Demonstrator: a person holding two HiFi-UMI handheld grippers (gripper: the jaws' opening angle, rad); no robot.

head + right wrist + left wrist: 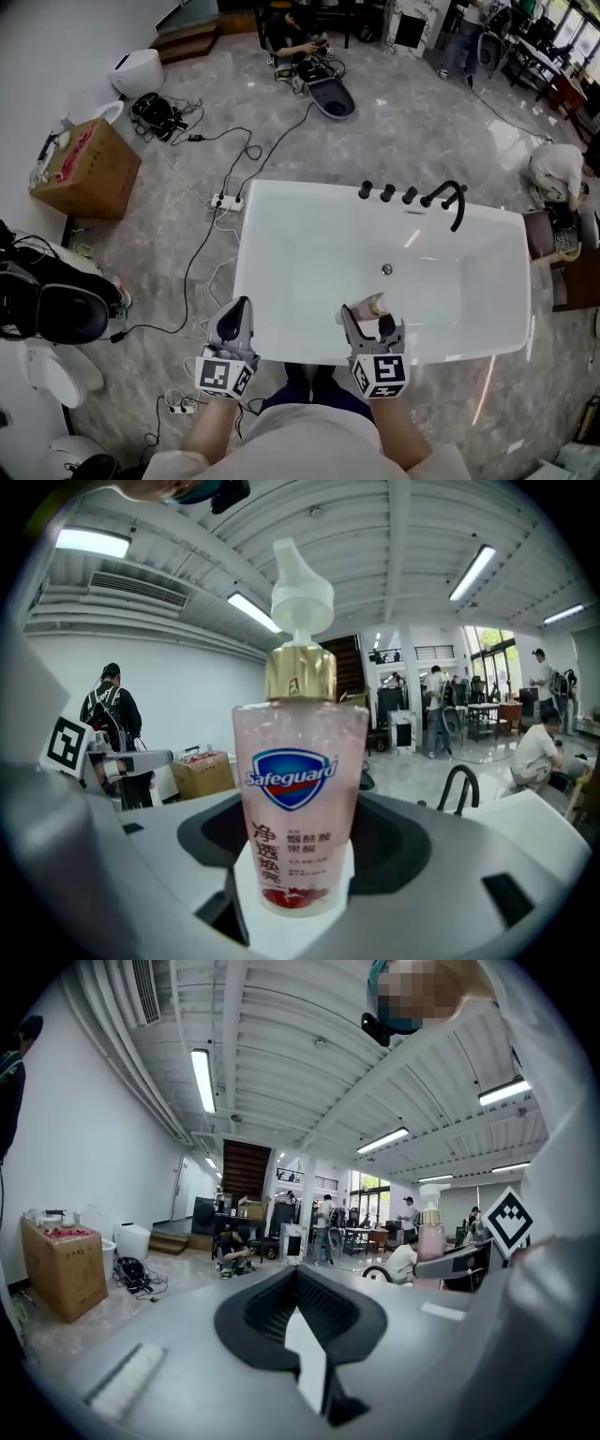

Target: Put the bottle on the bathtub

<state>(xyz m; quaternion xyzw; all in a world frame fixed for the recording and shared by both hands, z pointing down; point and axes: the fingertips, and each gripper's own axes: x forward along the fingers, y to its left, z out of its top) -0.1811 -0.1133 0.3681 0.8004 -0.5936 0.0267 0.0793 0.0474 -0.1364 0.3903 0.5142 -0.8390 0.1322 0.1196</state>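
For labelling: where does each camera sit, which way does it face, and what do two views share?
Head view: on the head, facing down at the bathtub; left gripper, right gripper, forearms show.
Left gripper view: along its shut jaws across the room.
Right gripper view: along its jaws, shut on the bottle.
Shared: all show the cardboard box.

Head view overhead above bathtub [309, 190], tool views level, sharing cardboard box [61, 1269]

Grey marble floor [412, 131], cardboard box [86, 171], ceiling striplights [202, 1078].
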